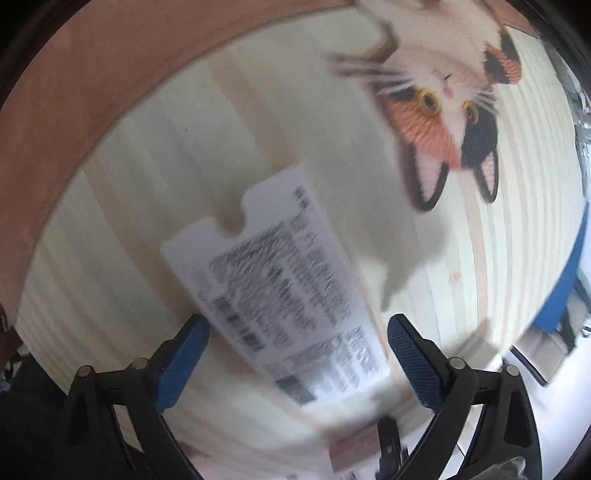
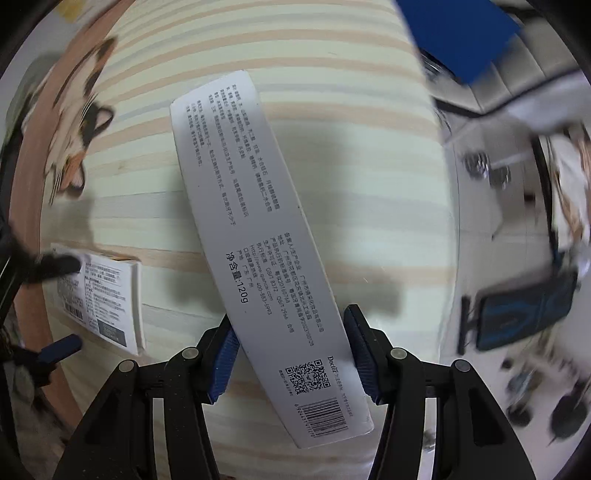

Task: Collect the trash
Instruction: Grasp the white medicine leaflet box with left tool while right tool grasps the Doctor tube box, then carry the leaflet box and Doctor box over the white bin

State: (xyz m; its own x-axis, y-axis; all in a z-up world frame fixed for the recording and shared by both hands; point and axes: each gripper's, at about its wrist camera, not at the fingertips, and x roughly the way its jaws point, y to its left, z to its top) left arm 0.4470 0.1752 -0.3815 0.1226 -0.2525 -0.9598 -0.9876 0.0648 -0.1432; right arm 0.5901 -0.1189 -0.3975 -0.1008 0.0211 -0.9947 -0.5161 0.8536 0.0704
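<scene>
In the right wrist view my right gripper (image 2: 290,332) is shut on a long white toothpaste box (image 2: 255,236) with black print, a QR code and a barcode, held above a round striped mat. In the left wrist view my left gripper (image 1: 297,339) is open, its blue pads on either side of a small white printed carton (image 1: 277,291) that lies flat on the mat; the view is blurred. The same carton shows in the right wrist view (image 2: 107,291), at the left, with the left gripper's dark fingers (image 2: 55,266) around it.
The round mat (image 1: 147,184) has cream and tan stripes, a pink-brown border and a calico cat picture (image 1: 450,110). A blue object (image 2: 461,33) and a dark item (image 2: 524,314) lie off the mat on a white floor at the right.
</scene>
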